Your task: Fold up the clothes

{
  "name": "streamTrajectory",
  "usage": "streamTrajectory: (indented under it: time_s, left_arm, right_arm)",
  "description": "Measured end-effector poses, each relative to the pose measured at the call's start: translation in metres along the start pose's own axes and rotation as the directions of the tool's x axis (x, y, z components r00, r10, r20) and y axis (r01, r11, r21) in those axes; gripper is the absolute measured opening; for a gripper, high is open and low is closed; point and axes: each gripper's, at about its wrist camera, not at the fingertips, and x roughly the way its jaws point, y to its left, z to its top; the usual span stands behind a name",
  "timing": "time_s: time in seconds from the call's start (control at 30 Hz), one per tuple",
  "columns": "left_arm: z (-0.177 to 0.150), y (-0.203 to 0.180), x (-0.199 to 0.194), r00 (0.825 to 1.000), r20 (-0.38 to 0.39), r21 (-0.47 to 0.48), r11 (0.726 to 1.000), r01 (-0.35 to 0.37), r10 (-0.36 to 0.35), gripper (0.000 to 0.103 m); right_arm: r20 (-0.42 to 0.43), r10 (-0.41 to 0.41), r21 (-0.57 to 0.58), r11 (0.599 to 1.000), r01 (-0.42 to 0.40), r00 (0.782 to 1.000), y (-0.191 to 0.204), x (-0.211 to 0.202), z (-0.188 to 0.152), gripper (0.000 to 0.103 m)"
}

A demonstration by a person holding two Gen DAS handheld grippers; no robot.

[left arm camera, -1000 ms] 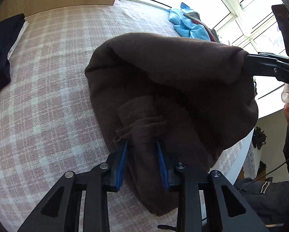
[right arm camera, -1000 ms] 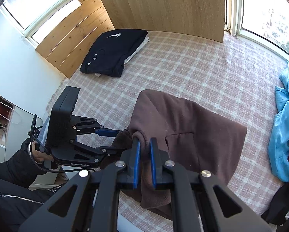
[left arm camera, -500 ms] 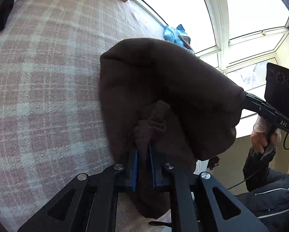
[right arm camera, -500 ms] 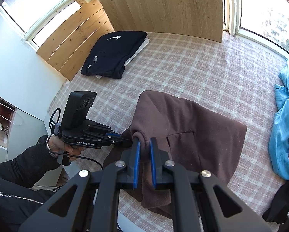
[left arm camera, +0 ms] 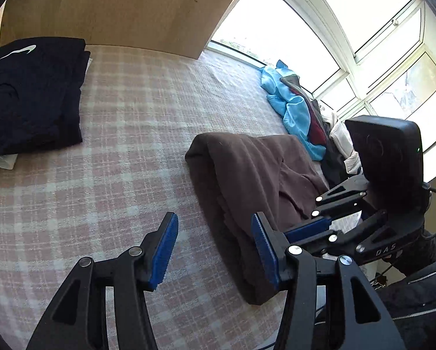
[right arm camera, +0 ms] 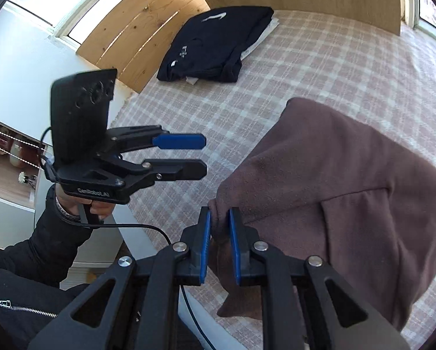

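Right wrist view: right gripper (right arm camera: 219,233) pinches brown sweater (right arm camera: 334,198) edge on bed (right arm camera: 320,73).
L gripper (left arm camera: 215,250) spread, empty, beside it; prob. mid-fold, next needs a fresh grab.

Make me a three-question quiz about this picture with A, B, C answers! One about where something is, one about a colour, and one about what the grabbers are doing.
1. Where is the folded black garment?
A. At the far side of the checked bedspread, near the wooden board
B. Under the brown garment
C. In the left gripper

2. What colour is the garment being folded?
A. Yellow
B. Brown
C. White

3. What is the left gripper doing?
A. Clamping the blue garment
B. Clamping the black garment
C. Open, holding nothing

Answers:
1 A: it lies by the board, apart from everything else.
2 B: the cloth pinched in the right gripper is brown.
3 C: its jaws stand wide apart with only bedspread between them.
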Motion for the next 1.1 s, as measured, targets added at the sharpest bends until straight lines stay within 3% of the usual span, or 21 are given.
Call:
streamTrajectory:
  time_s: [0.1,0.17,0.23,0.3,0.37,0.43,0.47,0.5,0.57,0.6,0.7,0.77,0.83,0.97,1.03,1.1]
  left_arm:
    - [0.003,-0.005,-0.016,1.000,0.010,0.028,1.000,-0.011,0.011,0.050]
    - [0.010,-0.028,-0.017,1.000,0.013,0.086,0.996,0.027,-0.028,0.050]
    - [0.016,-0.051,-0.017,0.998,0.013,0.144,0.987,0.065,-0.068,0.050]
    - [0.023,-0.077,-0.008,0.991,-0.017,0.209,0.969,0.132,-0.131,0.050]
    - [0.024,-0.095,0.011,0.978,-0.091,0.259,0.944,0.206,-0.189,0.050]
    - [0.020,-0.107,0.034,0.962,-0.176,0.299,0.920,0.255,-0.209,0.050]
    - [0.018,-0.107,0.033,0.962,-0.181,0.303,0.919,0.251,-0.203,0.049]
    - [0.016,-0.107,0.033,0.963,-0.186,0.308,0.919,0.247,-0.196,0.045]
    - [0.013,-0.108,0.032,0.963,-0.197,0.316,0.918,0.238,-0.182,0.032]
    - [0.011,-0.108,0.031,0.964,-0.202,0.321,0.918,0.234,-0.175,0.032]
    - [0.005,-0.109,0.030,0.964,-0.216,0.334,0.916,0.222,-0.155,0.032]
    - [0.001,-0.110,0.029,0.964,-0.226,0.343,0.915,0.214,-0.141,0.033]
    - [-0.003,-0.111,0.029,0.963,-0.236,0.353,0.913,0.206,-0.127,0.034]
    - [-0.011,-0.140,0.062,0.957,-0.275,0.415,0.887,0.201,-0.088,0.036]
    - [-0.015,-0.155,0.079,0.953,-0.294,0.446,0.872,0.200,-0.068,0.036]
    - [-0.018,-0.170,0.095,0.949,-0.311,0.476,0.857,0.199,-0.047,0.036]
  right_arm:
    - [-0.031,0.054,0.005,0.999,-0.054,0.998,0.008,0.008,-0.009,0.016]
    - [0.044,0.159,0.011,0.987,-0.160,0.986,0.009,-0.030,-0.022,0.022]
    - [0.138,0.180,0.012,0.983,-0.184,0.974,0.004,-0.076,-0.036,0.034]
    - [0.241,0.110,0.029,0.992,-0.121,0.964,-0.012,-0.116,-0.049,0.035]
    - [0.276,-0.078,0.096,0.994,0.053,0.958,-0.036,-0.134,-0.060,0.034]
    - [0.238,-0.224,0.165,0.968,0.188,0.945,-0.065,-0.127,-0.069,0.027]
    - [0.204,-0.244,0.187,0.960,0.206,0.948,-0.078,-0.115,-0.074,0.023]
    - [0.158,-0.258,0.205,0.953,0.224,0.953,-0.090,-0.099,-0.081,0.021]
    - [0.024,-0.340,0.187,0.925,0.330,0.940,-0.110,-0.061,-0.103,0.020]
    - [0.013,-0.345,0.182,0.924,0.337,0.939,-0.115,-0.052,-0.114,0.017]
    - [0.084,-0.273,0.251,0.936,0.245,0.958,-0.116,-0.076,-0.126,0.017]
    - [0.196,-0.239,0.292,0.940,0.176,0.951,-0.113,-0.108,-0.134,0.017]
    - [0.212,-0.263,0.294,0.936,0.195,0.941,-0.107,-0.123,-0.135,0.017]
    - [0.125,-0.349,0.285,0.909,0.304,0.929,-0.110,-0.109,-0.129,0.019]
    - [0.072,-0.337,0.318,0.900,0.299,0.939,-0.124,-0.095,-0.129,0.019]
    - [0.098,-0.275,0.382,0.898,0.219,0.956,-0.140,-0.098,-0.133,0.019]
